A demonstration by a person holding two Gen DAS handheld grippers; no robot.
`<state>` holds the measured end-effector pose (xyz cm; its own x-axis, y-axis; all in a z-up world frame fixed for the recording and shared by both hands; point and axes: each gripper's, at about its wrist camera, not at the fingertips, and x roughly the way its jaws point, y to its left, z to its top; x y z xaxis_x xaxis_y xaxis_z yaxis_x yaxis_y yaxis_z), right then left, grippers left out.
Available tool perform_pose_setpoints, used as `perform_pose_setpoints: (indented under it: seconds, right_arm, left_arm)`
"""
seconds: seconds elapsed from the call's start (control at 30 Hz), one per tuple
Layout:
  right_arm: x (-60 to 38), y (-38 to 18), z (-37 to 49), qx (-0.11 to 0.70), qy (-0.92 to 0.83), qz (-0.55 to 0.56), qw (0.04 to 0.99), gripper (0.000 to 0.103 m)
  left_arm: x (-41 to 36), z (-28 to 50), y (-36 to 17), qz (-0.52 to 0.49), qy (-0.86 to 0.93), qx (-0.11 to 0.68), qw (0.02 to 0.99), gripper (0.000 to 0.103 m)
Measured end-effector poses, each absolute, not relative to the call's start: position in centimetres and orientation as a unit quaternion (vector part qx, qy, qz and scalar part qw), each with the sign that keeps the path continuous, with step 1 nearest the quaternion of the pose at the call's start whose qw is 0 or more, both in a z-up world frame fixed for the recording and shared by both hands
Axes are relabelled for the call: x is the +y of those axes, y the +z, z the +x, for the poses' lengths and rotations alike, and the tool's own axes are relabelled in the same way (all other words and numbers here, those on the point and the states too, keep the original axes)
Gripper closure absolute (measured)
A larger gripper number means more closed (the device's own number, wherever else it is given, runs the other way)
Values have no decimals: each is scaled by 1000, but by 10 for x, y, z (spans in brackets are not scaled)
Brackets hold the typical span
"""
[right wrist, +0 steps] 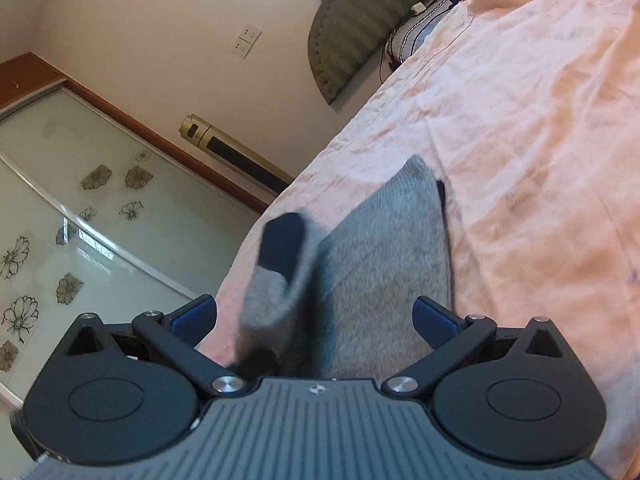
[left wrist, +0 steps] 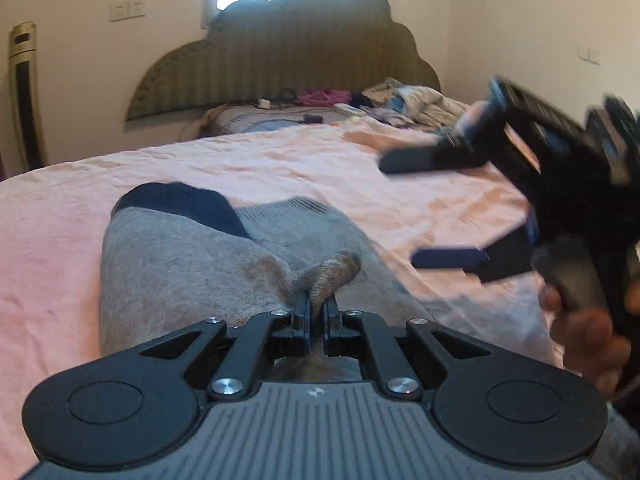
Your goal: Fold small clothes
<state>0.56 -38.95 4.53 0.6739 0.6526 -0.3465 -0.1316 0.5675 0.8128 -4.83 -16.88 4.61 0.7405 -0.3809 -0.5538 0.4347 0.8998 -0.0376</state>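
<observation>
You worked over a bed spread with a wrinkled pale-pink cotton sheet [left wrist: 280, 160], which filled most of both wrist views. Behind it stood one olive-green ribbed headboard with a scalloped cloud outline [left wrist: 288, 52], backed by a bright window and cream walls. Two white wall switch plates [left wrist: 127, 10] sat side by side left of the headboard, and one tall gold-and-black tower fan [left wrist: 24, 92] stood in the corner. In the right wrist view, a frosted glass sliding wardrobe door printed with flowers [right wrist: 80, 208] ran along the left under a brown wooden frame. A loose heap of clothes and bedding [left wrist: 400, 100] lay at the head of the bed; its pieces were too jumbled to count.

One soft grey knitted sock with a navy toe patch [left wrist: 180, 256] lay on the pink sheet, folded over on itself so the navy patch faced up. I could not tell whether a second sock lay under it.

Your left gripper [left wrist: 316, 306] had its two black fingers pressed together on a small raised pinch of the grey sock's fabric. Your right gripper [right wrist: 316, 316] hung above the same sock with its two blue-padded fingers spread wide and holding nothing; in the left view it appeared motion-blurred, off to the right.
</observation>
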Motion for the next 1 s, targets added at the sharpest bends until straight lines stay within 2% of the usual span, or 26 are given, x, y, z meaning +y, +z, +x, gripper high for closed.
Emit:
perform_pose_setpoints:
  seconds: [0.27, 0.43, 0.67, 0.7, 0.77, 0.8, 0.83, 1.0]
  right_arm:
    - [-374, 32, 77, 402, 313, 451, 733, 0]
    - [-338, 18, 120, 477, 313, 412, 711, 0]
    - [-306, 20, 153, 499, 329, 365, 714, 0]
    - [-304, 20, 157, 496, 329, 353, 722, 5]
    - [-299, 24, 159, 489, 323, 315, 747, 30]
    - [-297, 24, 159, 490, 312, 289, 761, 62]
    - [-296, 23, 160, 493, 301, 278, 767, 81]
    - [-323, 40, 139, 446, 311, 276, 793, 86]
  left_arm:
    - [-166, -53, 45, 51, -230, 293, 927, 98]
    - [-168, -56, 51, 52, -234, 283, 929, 98]
    - [-165, -52, 49, 40, -232, 292, 927, 98]
    - [-164, -50, 47, 38, -230, 296, 926, 98]
    - [-164, -46, 45, 35, -228, 303, 925, 98]
    - [-163, -46, 45, 33, -228, 304, 924, 98]
    - [-163, -46, 45, 32, -229, 304, 924, 98]
    - [-175, -54, 57, 44, -267, 280, 921, 98]
